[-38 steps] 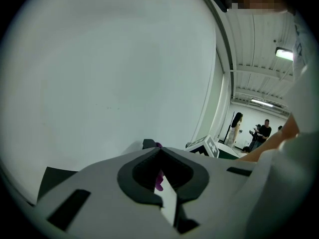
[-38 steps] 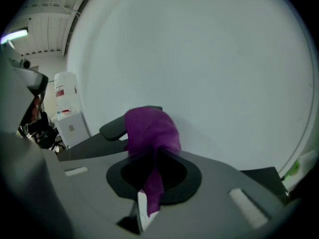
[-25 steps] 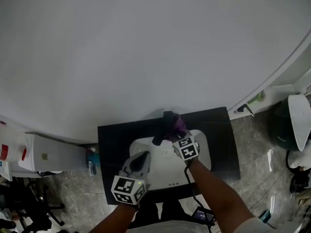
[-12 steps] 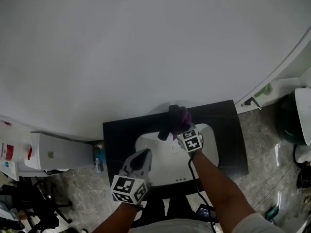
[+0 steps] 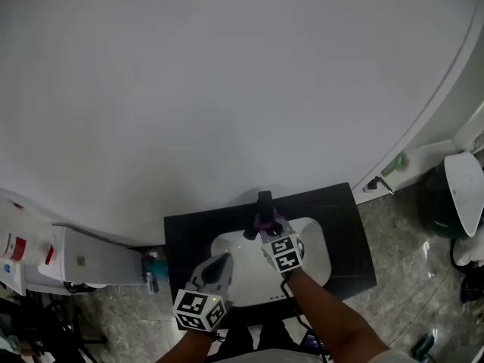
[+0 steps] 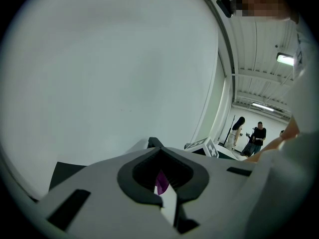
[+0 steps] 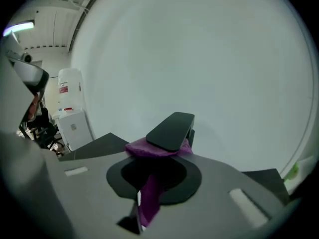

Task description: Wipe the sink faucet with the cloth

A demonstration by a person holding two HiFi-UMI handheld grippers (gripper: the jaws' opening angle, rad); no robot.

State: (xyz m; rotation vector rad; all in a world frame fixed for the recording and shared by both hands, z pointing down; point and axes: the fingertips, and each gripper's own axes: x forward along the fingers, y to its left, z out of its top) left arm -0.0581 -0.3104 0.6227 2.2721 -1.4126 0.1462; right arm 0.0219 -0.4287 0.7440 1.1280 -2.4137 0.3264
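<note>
A black faucet point(image 5: 262, 203) stands at the back rim of a white sink point(image 5: 314, 248) set in a black counter point(image 5: 344, 233). My right gripper point(image 5: 267, 231) is shut on a purple cloth point(image 5: 265, 221), which is pressed against the faucet's front. In the right gripper view the cloth point(image 7: 149, 197) runs from between the jaws of that gripper point(image 7: 143, 212) up to a bunch under the faucet's flat black top point(image 7: 172, 128). My left gripper point(image 5: 221, 258) hovers over the sink's left side, shut and holding nothing. In its own view, its jaws point(image 6: 167, 203) point toward the cloth point(image 6: 161, 183).
A plain white wall point(image 5: 227, 89) rises right behind the counter. A white cabinet point(image 5: 83, 259) and a small blue bottle point(image 5: 153, 267) stand on the floor to the left. A dark bin with a white lid point(image 5: 463, 187) is at the right. Two people point(image 6: 251, 138) stand far off.
My right gripper has drawn the cloth from the faucet's upper right side down to its front. The left gripper has stayed over the sink. The head view has shifted slightly.
</note>
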